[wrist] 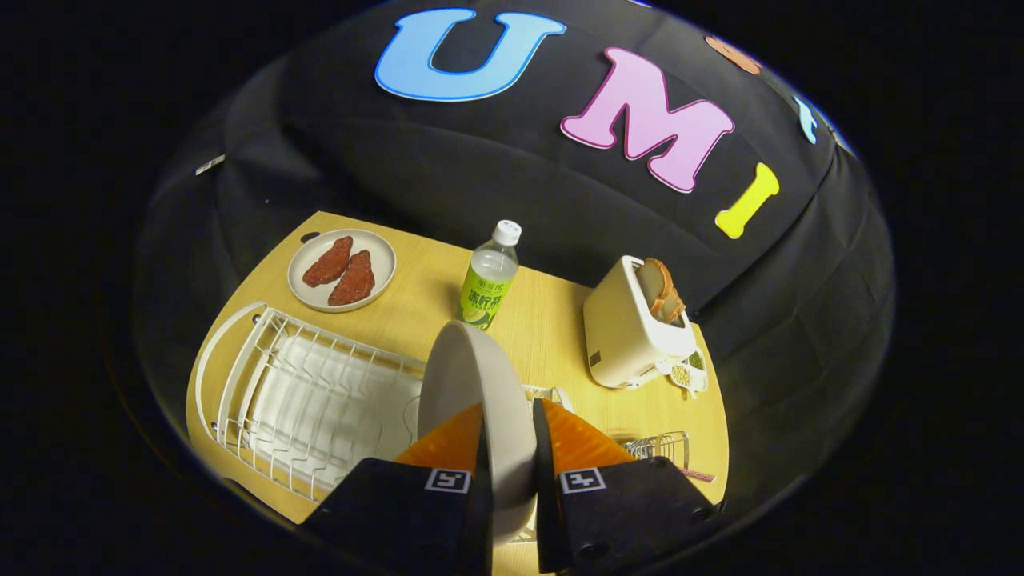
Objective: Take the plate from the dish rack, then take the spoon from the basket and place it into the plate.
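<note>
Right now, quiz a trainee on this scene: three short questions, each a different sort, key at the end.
1. True or false: the gripper is shut on the plate.
2. What stands in the toaster? A) bread B) a spoon C) nothing
3. Fill in: the far plate holds two pieces of ____.

Key: 1 true, both fingers press the upright plate's rim above the dish rack. 2 A. 3 meat, beside the bottle.
</note>
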